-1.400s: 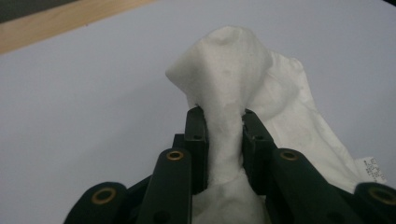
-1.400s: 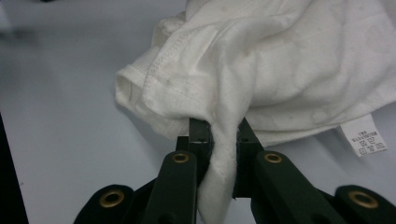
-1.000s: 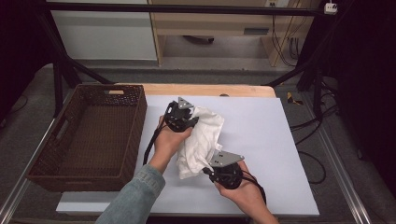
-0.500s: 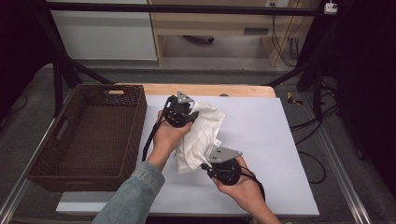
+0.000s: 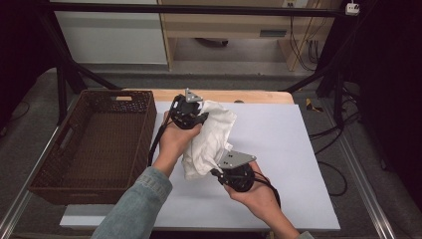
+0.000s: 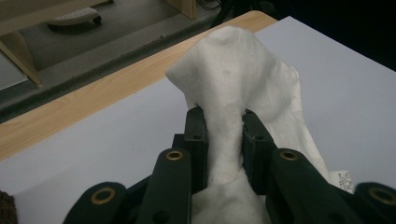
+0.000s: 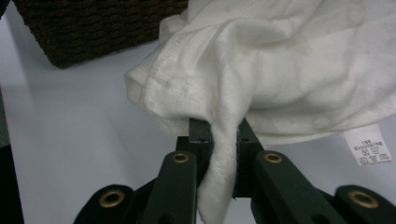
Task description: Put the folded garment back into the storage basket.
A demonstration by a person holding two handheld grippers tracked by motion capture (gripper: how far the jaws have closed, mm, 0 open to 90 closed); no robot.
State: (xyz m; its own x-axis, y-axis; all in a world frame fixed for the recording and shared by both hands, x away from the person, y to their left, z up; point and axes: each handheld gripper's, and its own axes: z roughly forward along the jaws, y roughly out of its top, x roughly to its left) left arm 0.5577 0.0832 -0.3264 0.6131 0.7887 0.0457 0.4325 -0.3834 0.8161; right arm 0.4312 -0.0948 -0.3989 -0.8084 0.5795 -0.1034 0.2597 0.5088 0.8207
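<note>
White garment (image 5: 209, 137), crumpled, held between both grippers over the pale sheet (image 5: 278, 149) covering the table, just right of the wicker basket (image 5: 99, 144). What kind of garment is hard to tell: bunched up, no full outline. High view: its left edge is covered by the left hand (image 5: 175, 139), lower end tucked behind the right gripper's grey plate. Whether the bottom fold touches the sheet is unclear.

Left gripper (image 6: 223, 126): jaws closed on a thick ridge of fabric, pads pressed in from both sides, cloth rising beyond the tips and spilling down to the right. A label corner (image 6: 343, 179) shows at the right edge of that view, half cut off.

Right gripper (image 7: 223, 133): jaws clamped on a narrow fold near a stitched hem, a strip hanging down between the jaws towards the camera. Care label (image 7: 369, 147) visible, symbols too small to read. Basket cut off at the top of this view.

Wooden table edge (image 5: 249, 95) shows beyond the sheet.
</note>
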